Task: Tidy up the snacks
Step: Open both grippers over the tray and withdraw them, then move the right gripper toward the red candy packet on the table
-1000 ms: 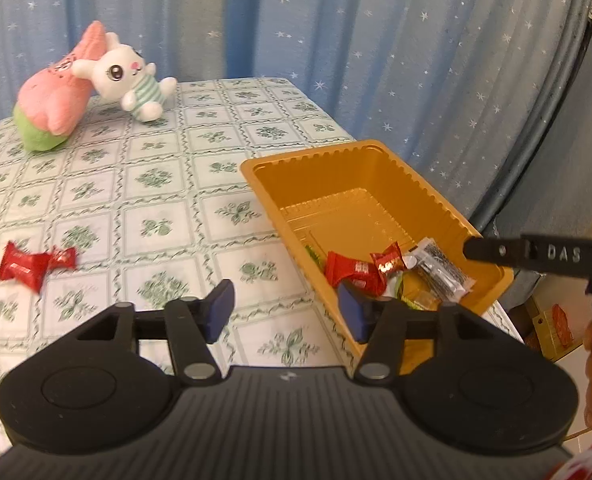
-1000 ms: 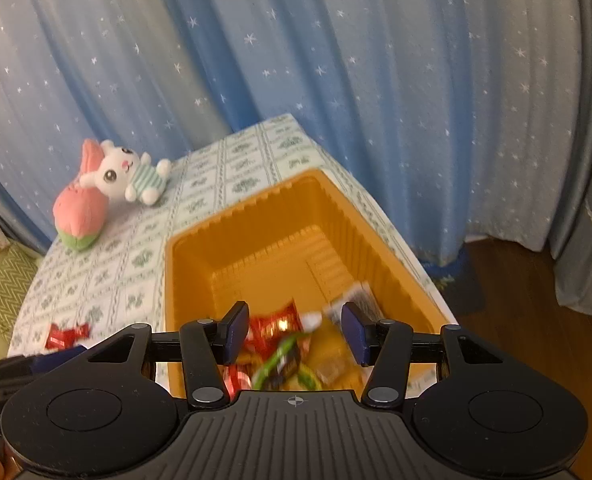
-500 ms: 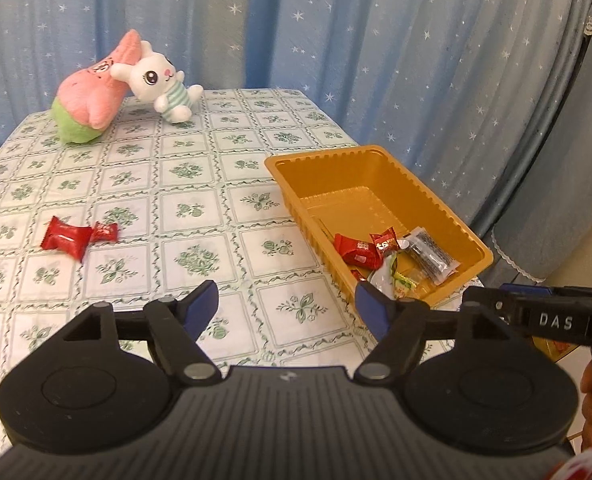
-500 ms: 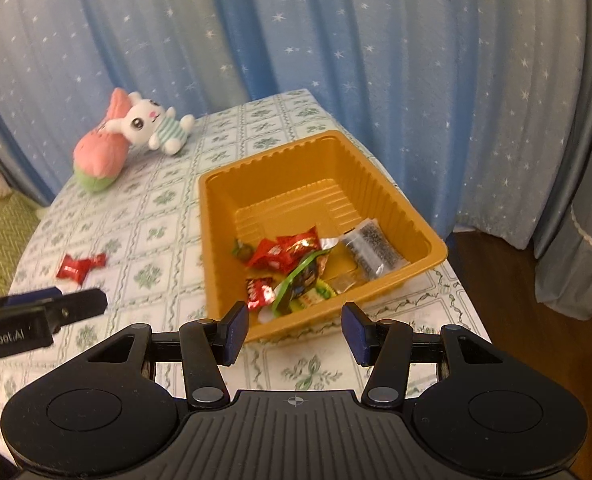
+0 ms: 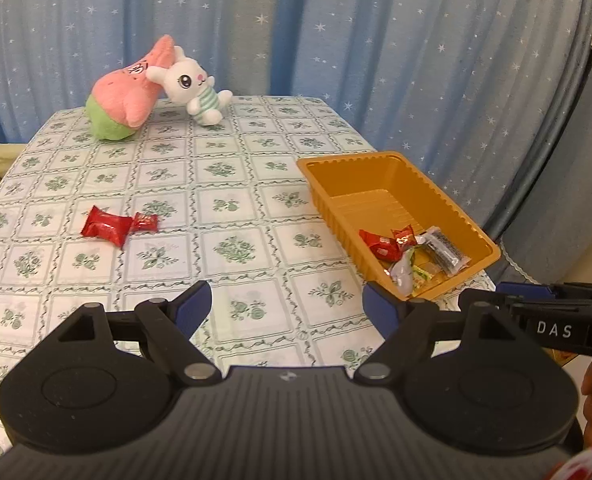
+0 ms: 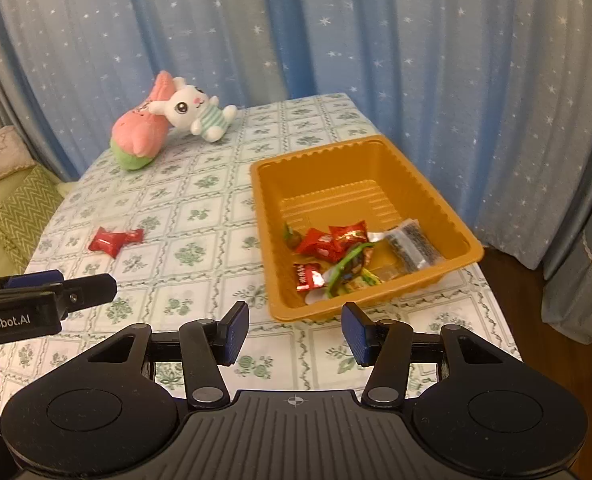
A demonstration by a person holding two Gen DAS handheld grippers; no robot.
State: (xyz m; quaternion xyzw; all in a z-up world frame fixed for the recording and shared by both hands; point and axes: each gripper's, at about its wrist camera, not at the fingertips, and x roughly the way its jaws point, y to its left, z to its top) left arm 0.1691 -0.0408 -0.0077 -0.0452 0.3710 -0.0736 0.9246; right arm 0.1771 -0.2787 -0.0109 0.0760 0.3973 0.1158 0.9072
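Lying crosswise at the middle left of the frame, well ahead and left of the left claw (image 5: 285, 306), the red snack (image 5: 107, 227) is waiting on the counter (image 5: 231, 216) as those empty jaws are opening, right claw (image 6: 294, 332) apart and empty beside the tray (image 6: 263, 216).

Glossy ribbed plastic tray (image 6: 436, 200); shiny foil wrappers (image 5: 111, 226); matt printed cloth on the surface (image 5: 223, 200); fuzzy plush toys (image 5: 135, 96).

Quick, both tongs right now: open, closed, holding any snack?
Left tongs: opening, nothing between the jaws.
Right tongs: open, empty.
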